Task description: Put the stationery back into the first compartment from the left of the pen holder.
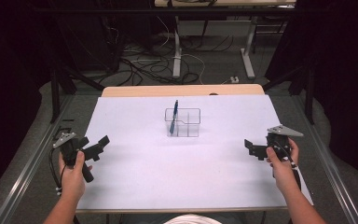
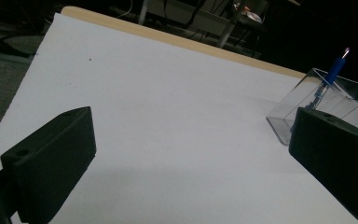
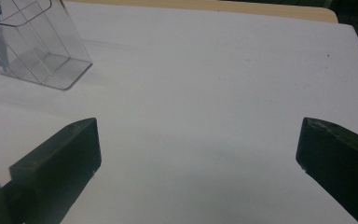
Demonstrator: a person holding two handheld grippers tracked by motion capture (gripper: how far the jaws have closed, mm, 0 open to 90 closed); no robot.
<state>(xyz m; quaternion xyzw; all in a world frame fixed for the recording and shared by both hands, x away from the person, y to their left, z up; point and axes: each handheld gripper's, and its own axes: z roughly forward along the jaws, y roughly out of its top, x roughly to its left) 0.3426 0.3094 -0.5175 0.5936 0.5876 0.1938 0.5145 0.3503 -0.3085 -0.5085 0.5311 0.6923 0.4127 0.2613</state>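
A clear plastic organizer box (image 1: 182,122) stands at the middle of the white table top (image 1: 135,163). A blue pen (image 1: 174,115) leans upright in its left compartment. My left gripper (image 1: 93,148) hovers over the table's left edge, open and holding nothing. In the left gripper view the box (image 2: 307,100) and pen (image 2: 334,71) lie ahead to the right, beyond the jaws. My right gripper (image 1: 251,148) is near the right edge, open and bare. The right gripper view has the box (image 3: 37,51) at upper left, well away from the jaws.
A wooden strip (image 1: 182,90) borders the table's far edge. Metal rails (image 1: 28,163) run along both sides of the table. Beyond it are table legs (image 1: 177,56) and loose cables (image 1: 144,65) on the floor. White surface stretches between both grippers and the box.
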